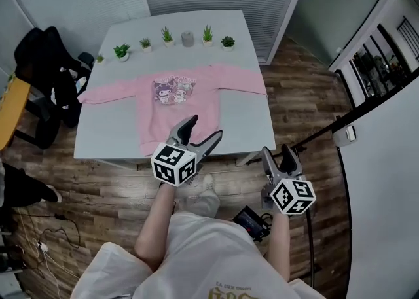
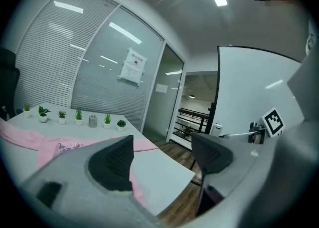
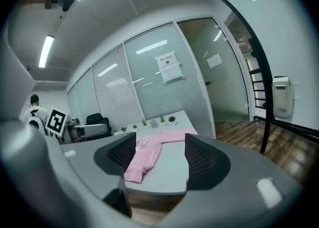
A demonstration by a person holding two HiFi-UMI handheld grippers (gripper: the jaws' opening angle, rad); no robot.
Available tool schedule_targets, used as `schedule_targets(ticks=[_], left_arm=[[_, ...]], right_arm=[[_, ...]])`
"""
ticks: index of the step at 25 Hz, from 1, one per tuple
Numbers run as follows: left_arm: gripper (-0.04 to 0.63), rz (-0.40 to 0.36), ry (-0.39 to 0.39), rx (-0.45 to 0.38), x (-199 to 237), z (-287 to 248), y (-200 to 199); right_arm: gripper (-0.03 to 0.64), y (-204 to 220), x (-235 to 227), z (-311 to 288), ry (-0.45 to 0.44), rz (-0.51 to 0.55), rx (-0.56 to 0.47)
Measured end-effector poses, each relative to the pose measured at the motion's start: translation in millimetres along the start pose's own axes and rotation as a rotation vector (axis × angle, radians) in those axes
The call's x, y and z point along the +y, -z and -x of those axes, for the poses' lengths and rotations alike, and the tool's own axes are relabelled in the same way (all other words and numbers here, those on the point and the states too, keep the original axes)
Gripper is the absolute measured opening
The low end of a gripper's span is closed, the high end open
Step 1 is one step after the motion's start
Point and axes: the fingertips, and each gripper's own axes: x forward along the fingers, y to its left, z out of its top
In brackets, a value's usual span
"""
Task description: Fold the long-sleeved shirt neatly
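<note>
The pink shirt (image 1: 177, 105) lies flat on the white counter (image 1: 243, 129), sleeves (image 1: 108, 93) spread out. The left gripper (image 1: 203, 129) and the right gripper (image 1: 277, 154) hang near the counter's front edge, fingers (image 2: 112, 159) wide with nothing in them. It looks best to reach one sleeve end each and pinch just the cloth. Little plants (image 1: 207, 33) line the far edge. The floor (image 1: 111, 190) is brown wood.

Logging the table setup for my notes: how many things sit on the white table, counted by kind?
Pink shirt: 1
Potted plants: 6
Grey cup: 1
Total: 8
</note>
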Motion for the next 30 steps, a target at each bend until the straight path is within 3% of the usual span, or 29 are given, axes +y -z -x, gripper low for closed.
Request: schedule_targets(ticks=[6,15,30], left_arm=[[0.353,0.024,0.030,0.036,45.1,-69.9,-13.5],[0.351,0.067,0.141,0.067,69.4,-149.7,-22.2],[0.348,0.067,0.221,0.154,71.2,-210.4,-2.7]], right_arm=[[0.302,-20.4,-26.7,-68.8,0.026,-0.006,0.033],[0.302,-38.5,-65.6,-137.5,0.073,-0.015,0.079],[0.301,-44.5,-105.1,-159.0,0.149,-0.045,0.070]])
